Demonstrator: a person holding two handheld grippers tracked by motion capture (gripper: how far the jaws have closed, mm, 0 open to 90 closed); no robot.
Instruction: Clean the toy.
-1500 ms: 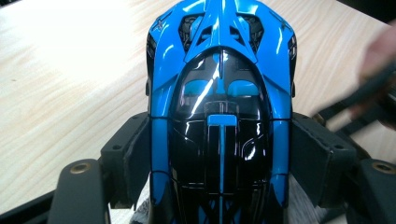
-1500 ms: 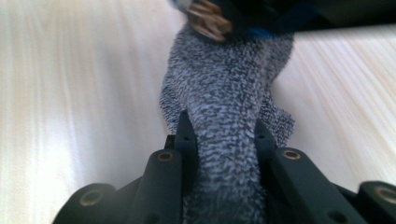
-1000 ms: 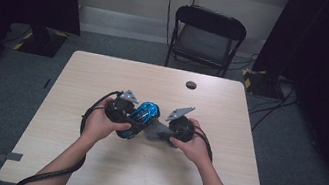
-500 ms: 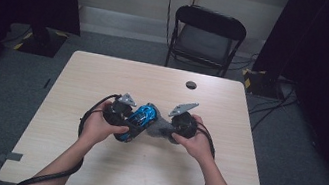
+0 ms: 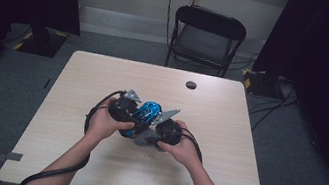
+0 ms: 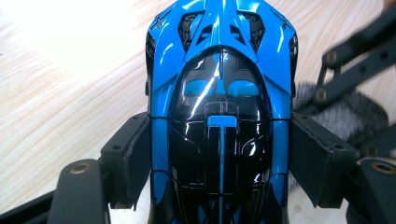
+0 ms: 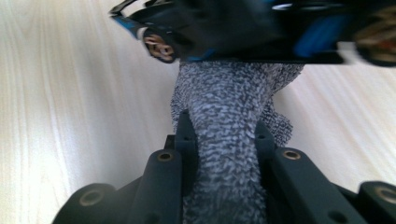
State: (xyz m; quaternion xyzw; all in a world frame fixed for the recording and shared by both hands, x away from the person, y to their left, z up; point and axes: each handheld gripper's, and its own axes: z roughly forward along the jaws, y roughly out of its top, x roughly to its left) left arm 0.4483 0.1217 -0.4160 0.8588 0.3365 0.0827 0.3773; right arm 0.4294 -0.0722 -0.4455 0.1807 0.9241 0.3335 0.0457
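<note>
Black pads of the left gripper [image 6: 219, 186] press both flanks of the blue toy car [image 6: 219, 93], jaws closed to the car's width and holding it firmly, nose pointing away from the camera. Jaws of the right gripper [image 7: 224, 140] are nearly closed, pinching a bunched grey cloth [image 7: 229, 140] whose free end meets the car's dark underside at the top of the right gripper view. In the high view the car [image 5: 148, 112] sits above the middle of the table [image 5: 220, 173], between the left gripper [image 5: 130, 112] and the right gripper [image 5: 158, 131], with the cloth [image 5: 145, 137] under the car's near side. Compared with one second ago, both hands have drawn slightly toward the person and the right gripper has tucked lower beneath the car; half a second ago it stood a little higher and farther out. Judged from this, wiping is under way and has passed to the underside. A small dark disc [image 5: 191, 85] lies well apart toward the far edge, unmoved; a chair [image 5: 206, 38] stands beyond.
</note>
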